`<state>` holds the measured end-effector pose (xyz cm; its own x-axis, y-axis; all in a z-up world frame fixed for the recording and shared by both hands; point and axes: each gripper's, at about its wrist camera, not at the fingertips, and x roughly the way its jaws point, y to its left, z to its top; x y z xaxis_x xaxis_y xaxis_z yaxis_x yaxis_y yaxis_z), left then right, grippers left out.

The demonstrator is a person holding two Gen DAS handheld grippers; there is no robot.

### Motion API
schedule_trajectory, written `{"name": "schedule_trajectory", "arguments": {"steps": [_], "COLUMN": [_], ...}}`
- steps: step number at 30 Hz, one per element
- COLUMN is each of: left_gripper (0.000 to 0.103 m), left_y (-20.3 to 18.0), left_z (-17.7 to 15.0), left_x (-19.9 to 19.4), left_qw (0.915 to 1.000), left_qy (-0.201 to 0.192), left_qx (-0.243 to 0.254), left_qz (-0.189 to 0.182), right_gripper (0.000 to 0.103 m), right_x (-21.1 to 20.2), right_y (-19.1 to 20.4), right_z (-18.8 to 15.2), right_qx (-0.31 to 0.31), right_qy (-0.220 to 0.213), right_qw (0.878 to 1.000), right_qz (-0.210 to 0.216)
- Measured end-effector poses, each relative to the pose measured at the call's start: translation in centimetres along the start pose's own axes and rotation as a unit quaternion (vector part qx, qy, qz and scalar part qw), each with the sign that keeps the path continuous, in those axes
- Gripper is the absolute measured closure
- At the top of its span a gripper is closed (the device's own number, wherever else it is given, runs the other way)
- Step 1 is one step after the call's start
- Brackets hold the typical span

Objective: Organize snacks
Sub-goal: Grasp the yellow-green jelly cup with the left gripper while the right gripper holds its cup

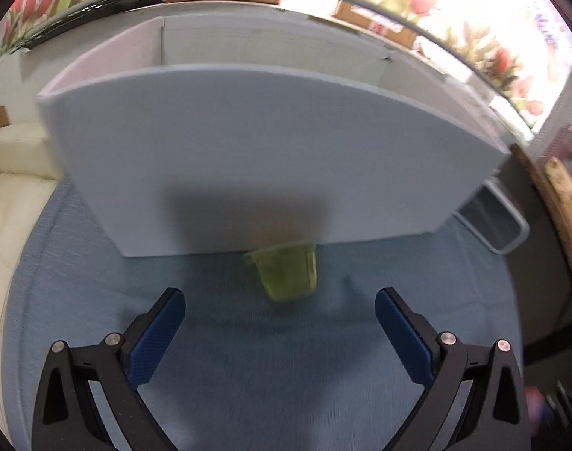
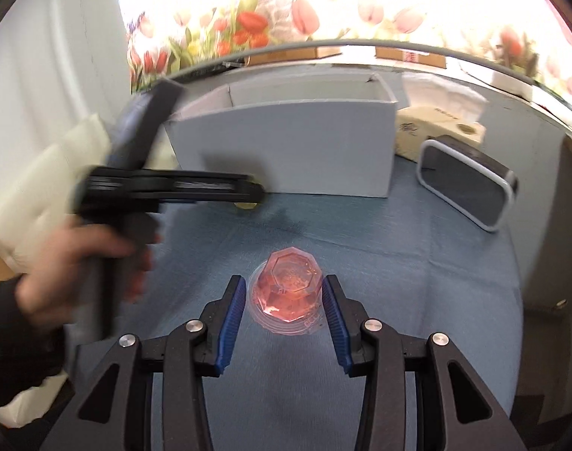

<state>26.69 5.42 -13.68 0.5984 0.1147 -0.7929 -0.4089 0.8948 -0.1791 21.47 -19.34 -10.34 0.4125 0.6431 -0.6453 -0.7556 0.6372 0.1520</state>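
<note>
A red jelly cup (image 2: 289, 285) sits upside down between the blue pads of my right gripper (image 2: 284, 280), which is shut on its sides just above the blue cloth (image 2: 398, 282). A green jelly cup (image 1: 287, 274) lies blurred on the cloth against the foot of the white box (image 1: 270, 150). My left gripper (image 1: 280, 295) is open, its fingers spread wide just short of that cup with nothing between them. In the right wrist view a person's hand (image 2: 79, 263) holds the left gripper (image 2: 257, 191) side-on, and a sliver of the green cup (image 2: 245, 206) shows under its tip.
The open-topped white box (image 2: 286, 150) stands at the back of the cloth. A dark device with a white rim (image 2: 470, 184) leans to its right, with a beige carton (image 2: 428, 131) behind. A cream sofa (image 1: 11, 188) lies off the table's left edge.
</note>
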Motion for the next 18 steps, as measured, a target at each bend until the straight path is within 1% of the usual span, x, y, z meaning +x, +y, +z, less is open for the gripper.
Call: {"name": "schedule_trajectory", "arguments": {"steps": [3,7,9,10,12,13,14,18], "left_gripper": [0.000,0.003,0.011,0.018,0.036,0.053,0.066,0.067], "left_y": [-0.8,-1.2,-1.6,-1.7,-1.8,-1.9,-1.9,-1.7], "left_z": [0.0,-0.1,0.0,0.0,0.1,0.2,0.2,-0.4], "left_x": [1.5,2.4,2.6,2.6,2.4,2.3,2.1,1.8], "left_qw": [0.9993,0.9975,0.9956,0.9946,0.9944,0.9943,0.9947,0.9957], "left_qy": [-0.011,-0.021,-0.024,-0.026,-0.030,-0.031,-0.029,-0.029], "left_qx": [0.003,0.003,0.013,0.018,0.019,0.023,0.024,0.035], "left_qz": [0.036,0.067,0.090,0.099,0.099,0.099,0.095,0.081], "right_gripper": [0.057,0.057,0.057,0.057,0.057,0.057,0.057,0.057], "right_x": [-1.4,-2.2,-2.7,-2.8,-2.8,-2.8,-2.9,-2.9], "right_y": [-0.4,-1.1,-1.3,-1.2,-1.5,-1.6,-1.6,-1.2], "right_z": [-0.6,-1.2,-1.5,-1.7,-1.9,-2.0,-2.1,-2.1], "right_qx": [0.018,0.025,0.032,0.034,0.038,0.041,0.043,0.042], "right_qy": [-0.014,-0.021,-0.024,-0.024,-0.026,-0.026,-0.028,-0.031], "right_qw": [1.000,0.999,0.999,0.999,0.999,0.999,0.999,0.999], "right_qz": [0.006,0.008,0.011,0.012,0.010,0.012,0.014,0.017]}}
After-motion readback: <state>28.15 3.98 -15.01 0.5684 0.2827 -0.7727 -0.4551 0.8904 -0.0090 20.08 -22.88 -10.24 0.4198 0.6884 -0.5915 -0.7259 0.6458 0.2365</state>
